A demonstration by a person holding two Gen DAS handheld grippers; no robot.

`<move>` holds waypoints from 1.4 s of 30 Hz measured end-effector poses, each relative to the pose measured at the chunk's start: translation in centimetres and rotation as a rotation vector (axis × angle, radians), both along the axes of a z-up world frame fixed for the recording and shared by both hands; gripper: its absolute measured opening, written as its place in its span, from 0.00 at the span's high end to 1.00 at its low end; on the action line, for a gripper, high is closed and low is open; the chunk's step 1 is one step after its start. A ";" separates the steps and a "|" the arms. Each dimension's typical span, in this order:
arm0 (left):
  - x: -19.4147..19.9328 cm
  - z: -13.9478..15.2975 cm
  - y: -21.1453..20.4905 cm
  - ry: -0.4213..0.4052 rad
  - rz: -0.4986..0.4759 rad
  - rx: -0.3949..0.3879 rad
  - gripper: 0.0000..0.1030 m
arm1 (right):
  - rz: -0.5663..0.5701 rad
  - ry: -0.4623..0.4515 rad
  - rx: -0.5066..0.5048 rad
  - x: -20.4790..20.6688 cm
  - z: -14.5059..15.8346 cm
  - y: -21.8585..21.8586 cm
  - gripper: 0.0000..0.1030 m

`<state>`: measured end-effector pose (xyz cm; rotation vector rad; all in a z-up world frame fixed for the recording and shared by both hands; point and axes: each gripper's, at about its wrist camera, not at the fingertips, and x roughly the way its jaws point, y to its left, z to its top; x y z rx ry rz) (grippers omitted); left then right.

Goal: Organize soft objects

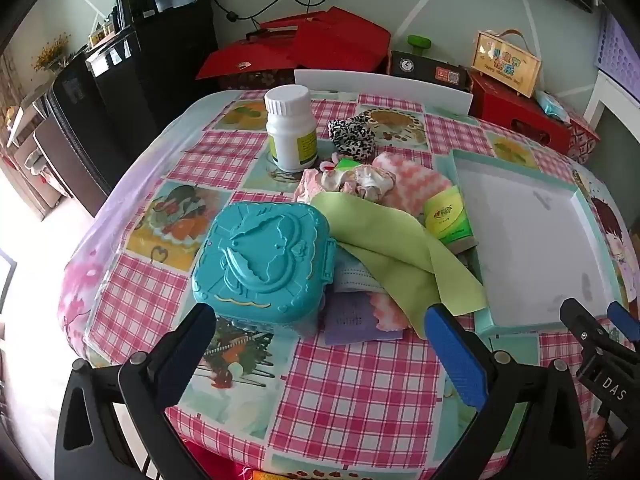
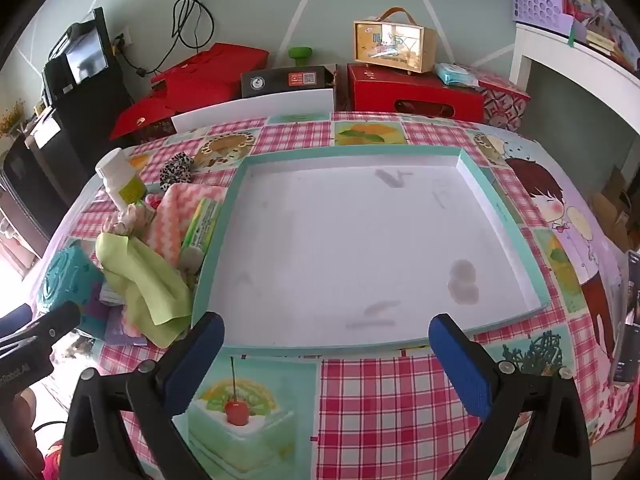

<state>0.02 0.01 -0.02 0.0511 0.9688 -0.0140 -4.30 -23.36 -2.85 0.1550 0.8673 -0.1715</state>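
Note:
A heap of soft things lies left of a shallow white tray with a teal rim [image 1: 464, 162] [image 2: 236, 176]: a light green cloth [image 1: 400, 256] [image 2: 148, 276], a pink zigzag cloth [image 1: 408, 184] [image 2: 176, 216], a floral scrunchie [image 1: 352, 184], a leopard scrunchie [image 1: 352, 136] [image 2: 176, 172], a green tissue pack [image 1: 446, 214] [image 2: 202, 222] and a face mask [image 1: 356, 280]. My left gripper [image 1: 320, 328] hangs open above the table just before the heap, nothing between its fingers. My right gripper [image 2: 326, 338] stands open over the tray's near rim. The tray holds nothing.
A teal plastic box [image 1: 264, 256] [image 2: 64, 280] and a white pill bottle [image 1: 290, 128] [image 2: 120, 180] stand by the heap. A purple card [image 1: 352, 320] lies under the cloths. Red boxes [image 1: 304, 52] [image 2: 412, 88] and black cases [image 1: 132, 80] line the far side.

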 end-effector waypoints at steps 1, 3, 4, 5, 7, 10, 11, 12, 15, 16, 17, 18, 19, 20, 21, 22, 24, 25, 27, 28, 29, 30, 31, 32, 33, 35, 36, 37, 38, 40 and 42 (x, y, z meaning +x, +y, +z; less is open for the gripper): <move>0.0 0.0 0.0 0.000 -0.001 0.003 0.00 | 0.001 0.000 -0.001 0.0 0.0 0.0 0.00; 0.2 -0.2 0.1 0.004 0.003 -0.012 0.00 | 0.003 0.001 -0.003 -0.1 0.0 -0.2 0.00; 0.3 -0.2 0.2 0.005 0.005 -0.012 0.00 | 0.004 0.001 -0.005 0.0 0.0 0.2 0.00; 0.3 -0.3 0.3 0.007 0.006 -0.011 0.00 | 0.006 0.000 -0.005 0.0 -0.1 0.4 0.00; 0.4 -0.3 0.6 0.007 0.010 -0.011 0.00 | 0.005 0.004 -0.010 0.1 -0.2 0.4 0.00; -0.1 -0.5 0.5 0.001 0.016 -0.009 0.00 | 0.003 0.007 -0.013 0.1 -0.2 0.5 0.00; 0.0 -0.5 0.3 0.006 0.024 -0.008 0.00 | 0.003 0.008 -0.015 0.1 -0.2 0.5 0.00; 0.0 -0.5 0.3 0.006 0.024 -0.007 0.00 | 0.004 0.008 -0.015 0.1 -0.3 0.5 0.00; -0.1 -0.6 0.3 0.003 0.025 -0.004 0.00 | 0.005 0.009 -0.015 0.1 -0.3 0.5 0.00; 0.0 -0.6 0.3 0.005 0.027 -0.004 0.00 | 0.005 0.009 -0.015 0.2 -0.3 0.5 0.00; 0.1 -0.5 0.3 0.007 0.029 -0.005 0.00 | 0.006 0.010 -0.014 0.1 -0.3 0.4 0.00; 0.1 -0.5 0.3 0.006 0.032 -0.004 0.00 | 0.006 0.010 -0.015 0.1 -0.3 0.5 0.00; 0.1 -0.6 0.3 0.007 0.034 -0.004 0.00 | 0.006 0.010 -0.014 0.2 -0.3 0.4 0.00; 0.1 -0.6 0.3 0.008 0.036 -0.004 0.00 | 0.005 0.010 -0.013 0.2 -0.2 0.4 0.00; 0.2 -0.6 0.3 0.009 0.038 -0.006 0.00 | 0.005 0.011 -0.014 0.2 -0.2 0.3 0.00; 0.2 -0.6 0.3 0.010 0.040 -0.007 0.00 | 0.006 0.011 -0.015 0.2 -0.2 0.3 0.00; 0.2 -0.6 0.4 0.012 0.043 -0.008 0.00 | 0.007 0.011 -0.015 0.2 -0.2 0.3 0.00; 0.2 -0.6 0.4 0.013 0.045 -0.009 0.00 | 0.007 0.011 -0.016 0.2 -0.2 0.3 0.00; 0.2 -0.6 0.4 0.013 0.048 -0.008 0.00 | 0.008 0.011 -0.018 0.1 -0.3 0.4 0.00; 0.3 -0.7 0.5 0.014 0.049 -0.007 0.00 | 0.010 0.012 -0.021 0.2 -0.5 0.6 0.00; 0.3 -0.7 0.4 0.015 0.051 -0.007 0.00 | 0.012 0.013 -0.023 0.3 -0.7 0.8 0.00; 0.3 -0.7 0.5 0.016 0.052 -0.008 0.00 | 0.013 0.014 -0.024 0.2 -0.8 0.9 0.00; 0.4 -0.7 0.5 0.017 0.054 -0.009 0.00 | 0.014 0.016 -0.024 0.3 -0.9 1.0 0.00; 0.4 -0.7 0.5 0.019 0.055 -0.010 0.00 | 0.014 0.017 -0.024 0.3 -1.0 1.1 0.00; 0.4 -0.8 0.6 0.020 0.056 -0.012 0.00 | 0.015 0.018 -0.023 0.3 -0.8 0.9 0.00; 0.5 -0.8 0.6 0.024 0.057 -0.014 0.00 | 0.017 0.020 -0.023 0.3 -0.8 0.9 0.00; 0.5 -0.8 0.7 0.025 0.056 -0.018 0.00 | 0.018 0.021 -0.023 0.3 -0.6 0.8 0.00; 0.5 -0.9 0.6 0.026 0.053 -0.022 0.00 | 0.019 0.021 -0.023 0.3 -0.6 0.8 0.00; 0.5 -0.9 0.6 0.027 0.050 -0.025 0.00 | 0.019 0.021 -0.023 0.3 -0.6 0.8 0.00; 0.6 -0.9 0.6 0.030 0.048 -0.029 0.00 | 0.019 0.022 -0.023 0.3 -0.7 0.8 0.00; 0.7 -1.0 0.6 0.033 0.044 -0.039 0.00 | 0.018 0.021 -0.023 0.3 -0.7 0.8 0.00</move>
